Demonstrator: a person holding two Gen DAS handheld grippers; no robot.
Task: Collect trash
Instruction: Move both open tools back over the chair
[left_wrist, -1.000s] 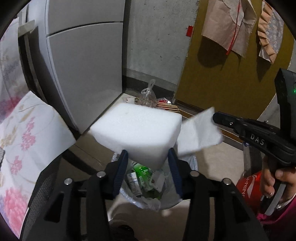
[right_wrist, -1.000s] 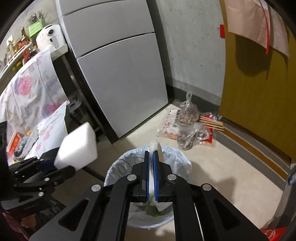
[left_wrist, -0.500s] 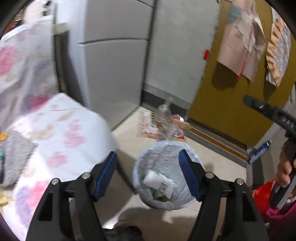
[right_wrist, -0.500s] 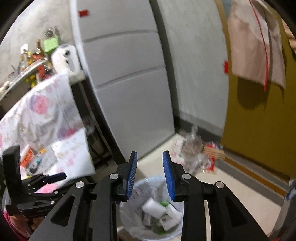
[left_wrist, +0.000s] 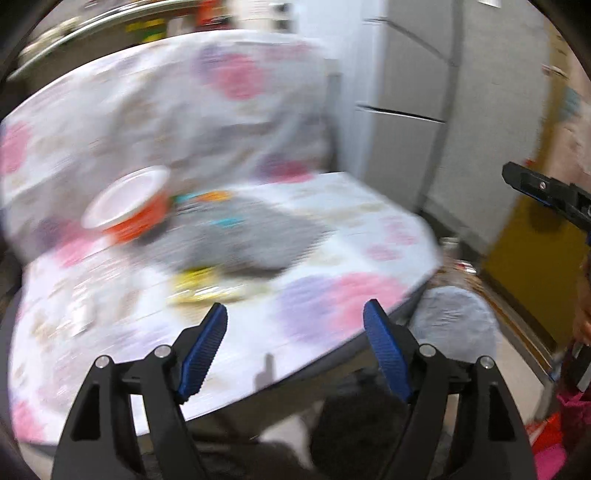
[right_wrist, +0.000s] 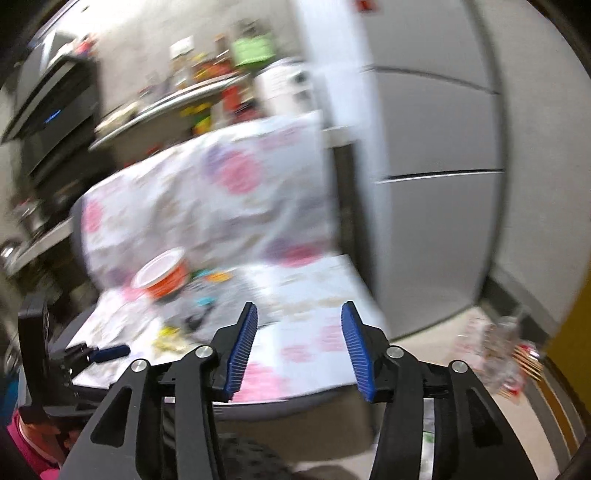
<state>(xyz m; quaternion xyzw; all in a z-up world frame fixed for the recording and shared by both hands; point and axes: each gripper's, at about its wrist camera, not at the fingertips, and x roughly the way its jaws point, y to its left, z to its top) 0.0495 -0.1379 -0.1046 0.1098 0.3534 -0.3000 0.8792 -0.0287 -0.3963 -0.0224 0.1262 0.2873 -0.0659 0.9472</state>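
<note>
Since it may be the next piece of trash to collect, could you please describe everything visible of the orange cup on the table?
The orange cup is a short round tub, probably plastic, with an orange wall and a white top face; blur hides whether that is a lid or the inside. It appears tilted, its top facing the cameras, and sits toward the back of the floral tablecloth, beside a grey cloth it may touch. Neither the left gripper nor the right gripper touches it; both are open and empty.

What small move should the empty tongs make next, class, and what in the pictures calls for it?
Probably ease the left tongs forward toward the yellow wrapper on the floral table. Both left and right tongs are open and empty, and blurred litter, including an orange cup, lies ahead.
</note>
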